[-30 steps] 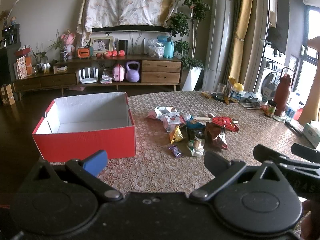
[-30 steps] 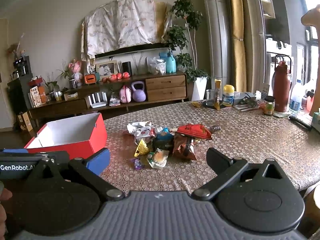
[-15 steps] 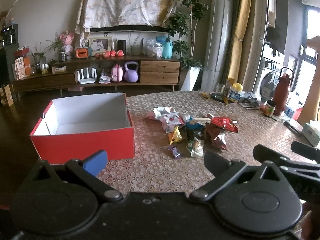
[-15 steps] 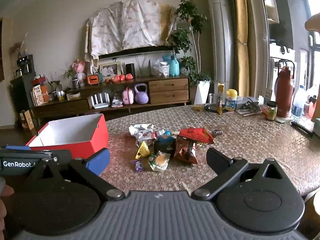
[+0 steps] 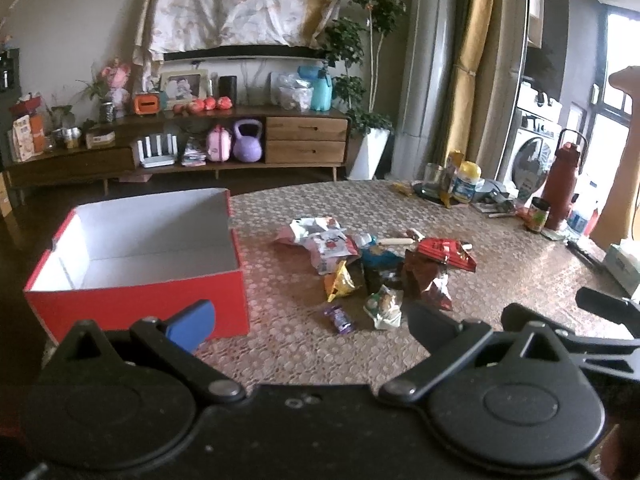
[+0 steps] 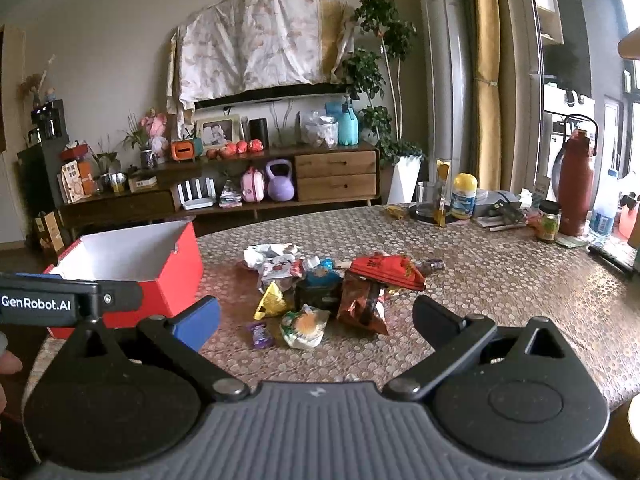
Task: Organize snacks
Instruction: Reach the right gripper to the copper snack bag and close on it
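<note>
On the desk [image 5: 500,264], the snacks [image 5: 376,264] are being left heaped beside the empty red box [image 5: 136,300], nothing being sorted yet, while the left hand-held gripper [image 5: 308,322] and right hand-held gripper [image 6: 316,318] are being held wide, gripping nothing.

A home living room: sideboard [image 6: 224,192], framed photo [image 6: 218,131], potted tree [image 6: 384,80].

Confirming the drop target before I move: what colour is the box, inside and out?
The box is red outside and plain white inside, seen best in the left wrist view.
</note>
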A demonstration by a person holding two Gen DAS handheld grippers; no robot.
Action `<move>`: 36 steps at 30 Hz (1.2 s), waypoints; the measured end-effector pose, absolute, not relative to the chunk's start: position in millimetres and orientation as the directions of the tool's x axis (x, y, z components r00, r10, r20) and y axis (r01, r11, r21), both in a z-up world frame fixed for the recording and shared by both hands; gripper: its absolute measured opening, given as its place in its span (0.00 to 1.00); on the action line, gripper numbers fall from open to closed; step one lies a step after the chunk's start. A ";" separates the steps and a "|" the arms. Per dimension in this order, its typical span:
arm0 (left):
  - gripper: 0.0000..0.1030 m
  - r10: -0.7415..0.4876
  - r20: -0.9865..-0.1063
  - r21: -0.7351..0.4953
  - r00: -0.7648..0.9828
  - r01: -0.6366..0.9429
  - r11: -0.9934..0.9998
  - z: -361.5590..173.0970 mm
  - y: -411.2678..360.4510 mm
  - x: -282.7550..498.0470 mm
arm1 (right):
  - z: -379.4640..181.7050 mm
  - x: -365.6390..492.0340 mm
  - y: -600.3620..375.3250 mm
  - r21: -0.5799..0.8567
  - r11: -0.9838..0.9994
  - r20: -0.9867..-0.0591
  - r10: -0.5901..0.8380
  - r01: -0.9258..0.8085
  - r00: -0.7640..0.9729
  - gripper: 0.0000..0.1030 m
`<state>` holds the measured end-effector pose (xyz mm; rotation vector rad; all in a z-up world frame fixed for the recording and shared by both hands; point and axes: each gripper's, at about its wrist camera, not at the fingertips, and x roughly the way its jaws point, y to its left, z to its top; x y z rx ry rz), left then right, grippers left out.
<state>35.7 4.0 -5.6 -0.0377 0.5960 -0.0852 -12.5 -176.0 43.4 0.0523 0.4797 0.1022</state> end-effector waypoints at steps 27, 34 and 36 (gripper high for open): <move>0.80 -0.191 -0.642 -0.018 0.742 0.234 0.972 -101.6 -74.0 163.4 | -41.8 161.5 -232.2 0.125 0.991 -0.630 0.111 -0.041 0.769 1.00; 0.78 -0.230 -0.669 -0.041 0.707 0.274 0.961 -123.7 -87.0 183.1 | -61.1 192.1 -223.0 0.132 0.990 -0.671 0.117 -0.037 0.732 0.90; 0.78 -0.238 -0.673 -0.043 0.700 0.284 0.958 -129.1 -88.0 187.1 | -66.4 199.2 -223.5 0.167 0.985 -0.684 0.141 -0.035 0.716 0.90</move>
